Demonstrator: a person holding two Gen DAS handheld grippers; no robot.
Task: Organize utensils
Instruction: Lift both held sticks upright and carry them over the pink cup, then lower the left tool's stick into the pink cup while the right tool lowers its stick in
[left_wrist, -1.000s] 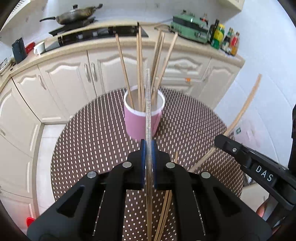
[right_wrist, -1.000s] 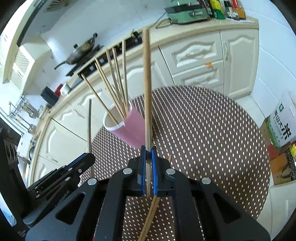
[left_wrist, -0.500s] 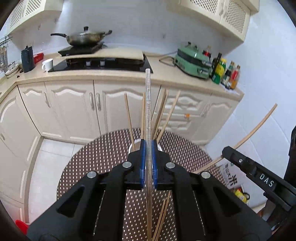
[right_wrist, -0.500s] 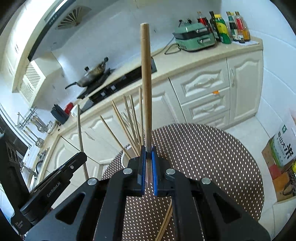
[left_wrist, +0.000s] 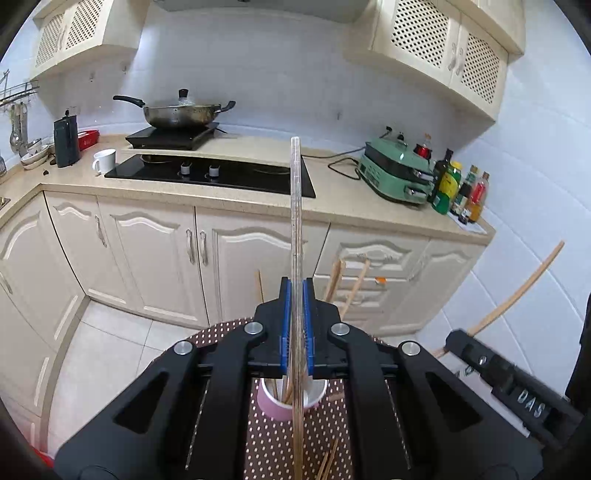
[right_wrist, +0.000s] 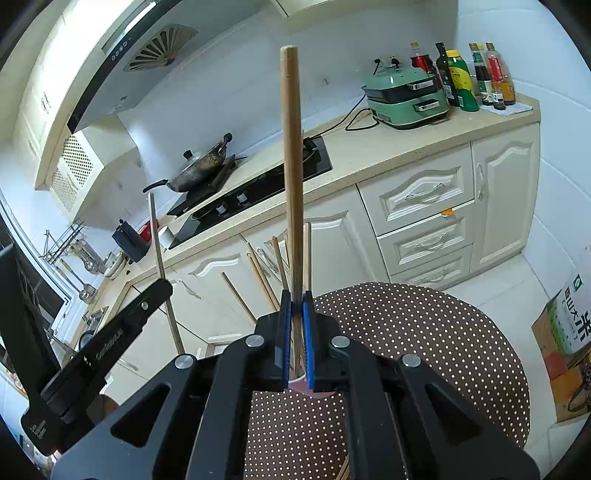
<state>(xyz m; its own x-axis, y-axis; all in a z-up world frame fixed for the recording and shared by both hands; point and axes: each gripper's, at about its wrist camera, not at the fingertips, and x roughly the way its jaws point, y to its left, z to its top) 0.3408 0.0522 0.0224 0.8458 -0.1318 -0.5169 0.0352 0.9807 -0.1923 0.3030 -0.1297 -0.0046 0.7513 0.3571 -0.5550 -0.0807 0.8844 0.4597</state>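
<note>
**A:** Progress first, from your left side. Your left gripper (left_wrist: 296, 325) is clamped on a pale, slightly translucent chopstick (left_wrist: 295, 221), which stands upright between the blue pads (left_wrist: 283, 332). Its lower end runs down past the rim of the pink round cup (left_wrist: 275, 408), though you cannot tell from here whether it is inside the cup or passing in front of it.

**B:** And what is already in that cup?

**A:** Several thin wooden chopsticks (left_wrist: 334, 273) lean in it, their tops fanning up behind your left claw. That part looks done. The cup itself stands on the round brown table with white dots (left_wrist: 266, 443), directly under both tools.

**B:** Anything loose on the table?

**A:** Yes, a few wooden sticks on the cloth (left_wrist: 327, 461) lie at the bottom edge of the left view, near the cup and not in it. Those are left to collect, by my reading.

**B:** Now the right side.

**A:** Your right gripper (right_wrist: 296, 328) is closed on a thicker light-brown wooden chopstick (right_wrist: 291, 166), held upright above the cup, whose rim just peeps out beneath the jaws in the right view.

**B:** So how far along are you?

**A:** Past the middle, I judge. Two sticks are in hand and not yet let go, and the loose ones remain.
</note>
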